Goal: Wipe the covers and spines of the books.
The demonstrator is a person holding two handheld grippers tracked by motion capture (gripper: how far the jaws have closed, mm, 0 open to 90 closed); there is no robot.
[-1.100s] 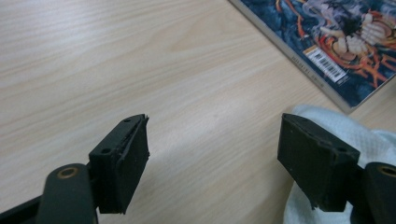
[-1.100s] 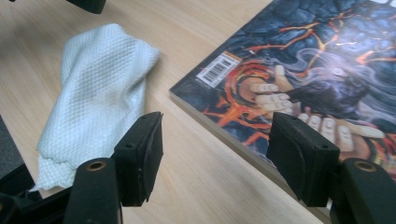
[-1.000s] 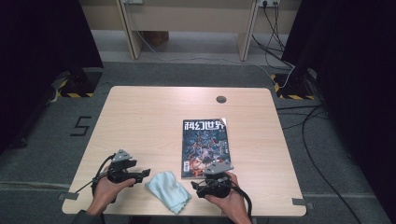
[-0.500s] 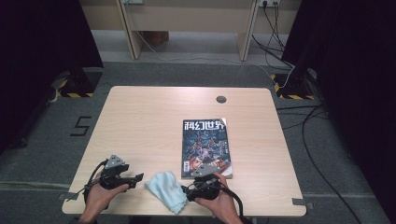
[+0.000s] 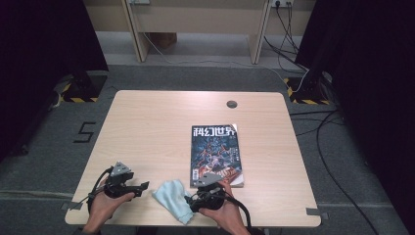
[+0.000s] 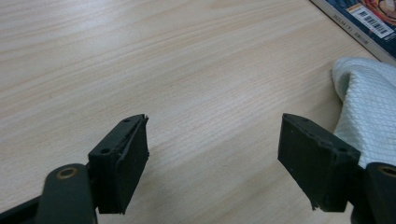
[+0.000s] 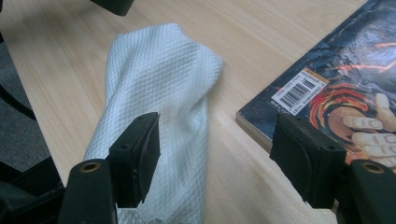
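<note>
One crumpled pale-blue waffle-weave cloth [image 5: 172, 198] at table's [image 5: 161, 122] near edge, beside one glossy flat magazine [image 5: 216, 153]; left gripper [image 6: 212, 156] and right gripper [image 7: 215, 163] both gaping, nothing clamped, right straddling cloth's edge.

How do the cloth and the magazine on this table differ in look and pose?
The cloth is plain pale blue with a woven texture; the magazine has a dark printed cover with a barcode. The cloth lies crumpled and folded at the table's near edge; the magazine lies flat and squared, farther in. The cloth sits between the left gripper and right gripper; the magazine lies beyond the right gripper. Both rest unheld on the table.
</note>
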